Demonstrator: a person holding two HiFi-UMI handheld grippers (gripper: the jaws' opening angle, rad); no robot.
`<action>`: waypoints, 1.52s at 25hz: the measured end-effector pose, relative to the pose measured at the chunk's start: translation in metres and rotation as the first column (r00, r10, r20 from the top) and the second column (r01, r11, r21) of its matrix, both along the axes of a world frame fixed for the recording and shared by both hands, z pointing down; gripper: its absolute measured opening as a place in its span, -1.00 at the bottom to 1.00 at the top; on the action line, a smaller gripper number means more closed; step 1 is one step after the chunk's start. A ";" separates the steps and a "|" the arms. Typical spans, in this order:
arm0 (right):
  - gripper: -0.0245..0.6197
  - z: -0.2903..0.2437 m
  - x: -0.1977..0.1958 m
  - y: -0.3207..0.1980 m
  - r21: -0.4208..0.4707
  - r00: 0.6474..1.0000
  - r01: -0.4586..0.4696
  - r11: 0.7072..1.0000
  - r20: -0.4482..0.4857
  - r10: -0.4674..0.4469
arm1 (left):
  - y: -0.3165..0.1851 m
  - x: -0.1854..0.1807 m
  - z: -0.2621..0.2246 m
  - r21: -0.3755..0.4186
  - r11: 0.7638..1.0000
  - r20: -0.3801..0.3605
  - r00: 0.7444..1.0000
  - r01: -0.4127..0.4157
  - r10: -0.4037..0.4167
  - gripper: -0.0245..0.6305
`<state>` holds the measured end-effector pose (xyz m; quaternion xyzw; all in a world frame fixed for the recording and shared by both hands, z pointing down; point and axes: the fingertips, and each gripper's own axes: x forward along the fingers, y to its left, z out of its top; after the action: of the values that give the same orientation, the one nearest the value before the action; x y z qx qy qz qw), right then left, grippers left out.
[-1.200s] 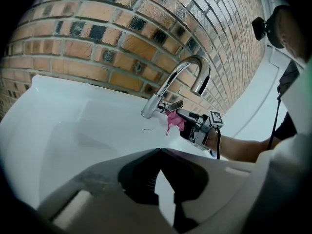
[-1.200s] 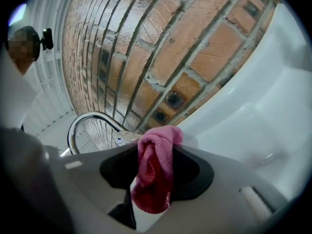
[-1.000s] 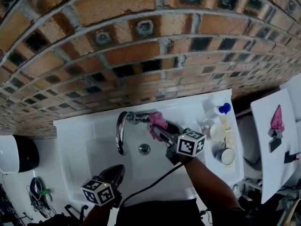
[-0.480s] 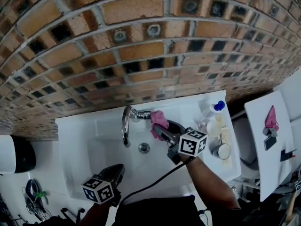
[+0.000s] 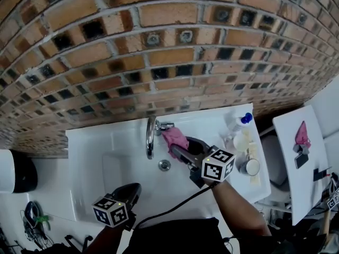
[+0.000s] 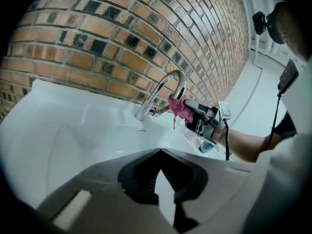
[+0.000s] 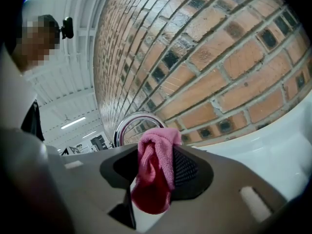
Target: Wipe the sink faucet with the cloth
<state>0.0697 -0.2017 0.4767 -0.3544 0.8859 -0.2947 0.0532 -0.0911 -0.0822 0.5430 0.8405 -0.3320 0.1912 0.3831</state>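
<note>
The chrome faucet (image 5: 151,137) arches over the white sink (image 5: 100,165) below the brick wall. A pink cloth (image 5: 175,138) is bunched just right of the faucet, beside its side handle, with my right gripper (image 5: 177,147) shut on it. In the right gripper view the cloth (image 7: 155,172) fills the jaws and the faucet (image 7: 130,125) curves close behind. The left gripper (image 5: 135,188) hangs over the sink's front rim, jaws together and holding nothing. From the left gripper view (image 6: 161,179) the faucet (image 6: 163,88) and cloth (image 6: 180,107) lie well ahead.
Bottles and cups (image 5: 244,142) crowd the sink's right ledge. The drain (image 5: 164,165) sits under the spout. A black round object (image 5: 18,172) lies at far left. A white board (image 5: 302,157) with small items stands at the right.
The head camera has shifted, so the sink sits further right in view. The right gripper with the cloth has edged closer to the faucet. The left gripper has stayed at the front rim.
</note>
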 end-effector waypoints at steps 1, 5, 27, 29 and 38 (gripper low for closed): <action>-0.38 0.001 -0.004 0.002 0.000 1.000 -0.010 1.000 0.001 0.010 | 0.001 -0.002 0.000 0.000 1.000 -0.001 1.000 -0.001 0.001 -0.91; -0.38 0.030 -0.011 -0.007 -0.093 0.989 -0.119 0.988 0.072 0.126 | 0.003 -0.013 0.003 -0.004 1.000 0.004 1.000 0.008 -0.008 -0.91; -0.38 0.140 -0.003 -0.040 -0.416 0.895 -0.285 0.863 0.206 0.395 | -0.011 -0.029 0.017 -0.065 0.996 0.015 0.998 0.064 -0.063 -0.91; -0.38 0.151 0.002 -0.036 -0.448 0.891 -0.299 0.843 0.186 0.415 | -0.012 -0.030 0.018 -0.066 0.996 0.016 0.998 0.066 -0.065 -0.91; -0.38 0.162 -0.018 -0.030 -0.470 0.943 -0.251 0.846 0.079 0.323 | -0.009 -0.032 0.021 -0.074 0.995 0.020 0.998 0.064 -0.063 -0.91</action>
<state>0.0520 -0.2319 0.6382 -0.4615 0.7224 -0.5085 0.0814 -0.1229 -0.0917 0.5637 0.8129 -0.3544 0.1984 0.4173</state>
